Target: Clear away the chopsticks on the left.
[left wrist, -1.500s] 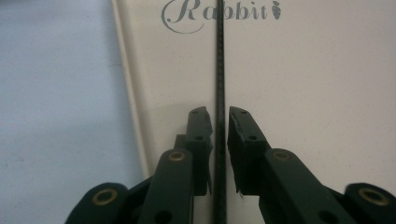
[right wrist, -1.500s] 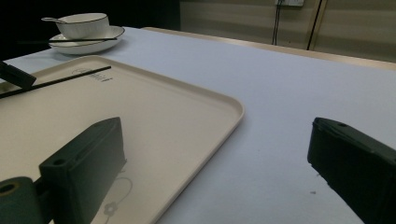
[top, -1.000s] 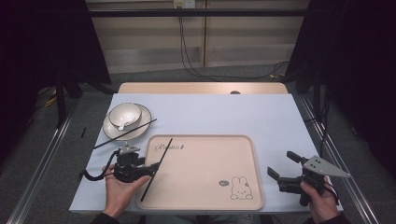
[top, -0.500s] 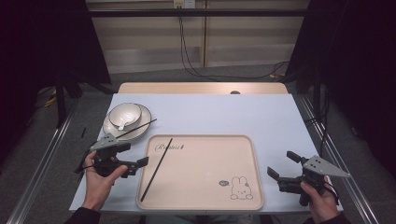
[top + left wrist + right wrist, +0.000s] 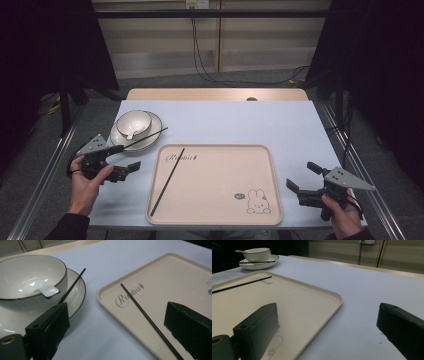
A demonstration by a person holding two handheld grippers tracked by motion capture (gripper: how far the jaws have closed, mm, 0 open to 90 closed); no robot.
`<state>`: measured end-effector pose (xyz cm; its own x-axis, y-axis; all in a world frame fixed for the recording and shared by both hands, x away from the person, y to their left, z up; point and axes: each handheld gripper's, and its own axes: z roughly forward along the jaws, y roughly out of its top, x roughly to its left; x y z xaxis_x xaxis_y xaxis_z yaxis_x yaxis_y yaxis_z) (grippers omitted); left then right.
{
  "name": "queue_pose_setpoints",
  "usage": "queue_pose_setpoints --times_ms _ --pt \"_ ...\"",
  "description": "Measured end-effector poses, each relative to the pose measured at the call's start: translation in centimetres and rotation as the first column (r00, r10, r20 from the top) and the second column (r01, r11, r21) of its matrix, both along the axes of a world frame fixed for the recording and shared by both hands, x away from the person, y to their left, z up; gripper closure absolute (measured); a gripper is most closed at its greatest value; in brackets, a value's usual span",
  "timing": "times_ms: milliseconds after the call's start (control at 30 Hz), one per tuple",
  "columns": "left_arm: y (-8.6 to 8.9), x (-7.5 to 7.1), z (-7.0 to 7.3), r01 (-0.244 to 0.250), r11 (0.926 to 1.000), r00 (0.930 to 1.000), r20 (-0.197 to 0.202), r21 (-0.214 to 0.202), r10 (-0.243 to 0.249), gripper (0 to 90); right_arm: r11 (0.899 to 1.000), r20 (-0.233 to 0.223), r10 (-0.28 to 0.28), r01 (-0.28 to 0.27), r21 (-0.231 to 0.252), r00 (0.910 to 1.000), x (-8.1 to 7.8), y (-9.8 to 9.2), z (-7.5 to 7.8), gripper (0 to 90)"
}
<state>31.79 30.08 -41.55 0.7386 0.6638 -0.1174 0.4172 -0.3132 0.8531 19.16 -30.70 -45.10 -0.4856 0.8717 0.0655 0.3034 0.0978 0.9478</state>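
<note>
Chopstick (image 5: 168, 178) flat on tray (image 5: 220, 210), just right of empty left gripper (image 5: 125, 158), jaws just opened wide.

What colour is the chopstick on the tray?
Black chopstick on the beige tray, clearest in the left gripper view.

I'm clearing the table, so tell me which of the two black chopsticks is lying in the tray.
The chopstick lying slantwise across the left part of the beige rabbit tray. The other chopstick rests across the plate under the bowl.
</note>
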Motion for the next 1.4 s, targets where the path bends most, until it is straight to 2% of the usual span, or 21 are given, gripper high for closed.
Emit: queue_pose_setpoints --times_ms 33,100,233,300,367,433,533,567,600,633,667,700,733,800,833,867,933,1033,1167,1333,1400 --pt "0.4 0.3 -0.1 0.011 0.9998 0.9999 -0.010 -0.019 -0.012 6.4 1.000 -0.001 0.000 0.000 -0.001 1.0000 0.0 0.0 0.0 3.6" --pt "0.9 0.7 -0.1 0.000 1.0000 0.9997 -0.026 0.001 0.000 8.0 1.000 -0.001 0.000 0.000 0.002 1.0000 0.0 0.0 0.0 3.6" --pt "2.0 1.4 -0.2 0.009 0.9998 0.9997 -0.021 -0.018 -0.009 7.6 1.000 -0.001 -0.003 0.003 0.000 1.0000 0.0 0.0 0.0 3.5" --pt "2.6 1.9 -0.2 0.004 0.9999 0.9999 -0.017 0.012 -0.004 7.8 1.000 -0.001 -0.005 0.005 -0.001 1.0000 0.0 0.0 0.0 3.5" --pt "2.9 2.0 -0.3 0.013 0.9999 0.9998 -0.016 0.010 -0.012 7.8 1.000 -0.001 -0.002 0.002 -0.001 1.0000 0.0 0.0 0.0 3.5" --pt "3.4 2.7 -0.4 0.022 0.9988 0.9993 -0.030 0.044 -0.020 7.8 1.000 -0.002 -0.003 0.003 0.000 1.0000 0.0 0.0 0.0 3.5" --pt "3.9 3.4 -0.4 -0.012 0.9996 0.9985 -0.052 0.024 0.014 7.7 1.000 -0.002 -0.001 0.001 -0.003 1.0000 0.0 0.0 0.0 3.5" --pt "4.2 3.7 -0.4 -0.031 0.9987 0.9991 -0.026 0.040 0.032 7.9 1.000 -0.003 0.002 -0.002 -0.004 1.0000 0.0 0.0 0.0 3.5" --pt "4.3 4.0 -0.5 -0.017 0.9979 0.9998 -0.014 0.063 0.018 9.4 1.000 -0.003 0.002 -0.002 -0.005 1.0000 0.0 0.0 0.0 3.5" --pt "4.3 4.0 -0.5 -0.017 0.9979 0.9998 -0.014 0.063 0.018 12.0 1.000 -0.003 0.002 -0.002 -0.005 1.0000 0.0 0.0 0.0 3.5" --pt "4.4 4.6 -0.6 -0.008 0.9958 0.9999 -0.005 0.092 0.009 12.3 1.000 -0.002 0.001 -0.001 -0.005 1.0000 0.1 0.0 0.0 3.5" --pt "4.4 4.6 -0.6 -0.008 0.9958 0.9999 -0.005 0.092 0.009 13.0 1.000 -0.002 0.001 -0.001 -0.005 1.0000 0.1 0.0 0.0 3.5" --pt "4.4 5.0 -0.8 0.010 0.9960 0.9996 -0.028 0.089 -0.007 13.0 1.000 -0.002 0.001 -0.001 -0.006 1.0000 0.1 0.0 0.0 3.5" --pt "4.3 5.6 -1.0 0.011 0.9930 0.9991 -0.042 0.118 -0.006 20.9 1.000 -0.003 0.002 -0.002 -0.004 1.0000 0.0 0.0 0.0 3.5" --pt "4.3 5.8 -1.1 0.011 0.9900 0.9988 -0.049 0.141 -0.004 29.1 1.000 -0.003 0.001 -0.001 -0.004 1.0000 0.0 0.0 0.0 3.5" --pt "4.3 6.1 -1.2 0.018 0.9896 0.9987 -0.050 0.143 -0.011 29.1 1.000 -0.004 0.001 -0.001 -0.004 1.0000 0.1 0.0 0.0 3.5" --pt "4.3 6.7 -1.5 0.021 0.9899 0.9983 -0.057 0.140 -0.014 38.4 1.000 -0.004 -0.001 0.001 -0.005 1.0000 0.0 0.0 0.0 3.5" --pt "4.2 7.2 -2.1 -0.004 0.9856 0.9980 -0.061 0.169 0.015 51.6 1.000 -0.007 0.000 0.000 -0.003 1.0000 0.1 0.0 -0.1 3.5" --pt "4.2 7.9 -3.0 -0.004 0.9833 0.9978 -0.064 0.182 0.015 55.9 1.000 -0.006 -0.001 0.001 -0.004 1.0000 0.1 0.0 -0.1 3.5" --pt "3.5 8.5 -3.4 0.052 0.9769 0.9961 -0.081 0.208 -0.035 61.5 1.000 -0.004 0.003 -0.003 -0.009 1.0000 0.0 0.0 -0.1 3.5" --pt "3.1 8.6 -3.4 0.054 0.9707 0.9961 -0.080 0.234 -0.036 62.0 1.000 -0.004 0.003 -0.003 -0.009 1.0000 0.1 0.0 -0.1 3.5"
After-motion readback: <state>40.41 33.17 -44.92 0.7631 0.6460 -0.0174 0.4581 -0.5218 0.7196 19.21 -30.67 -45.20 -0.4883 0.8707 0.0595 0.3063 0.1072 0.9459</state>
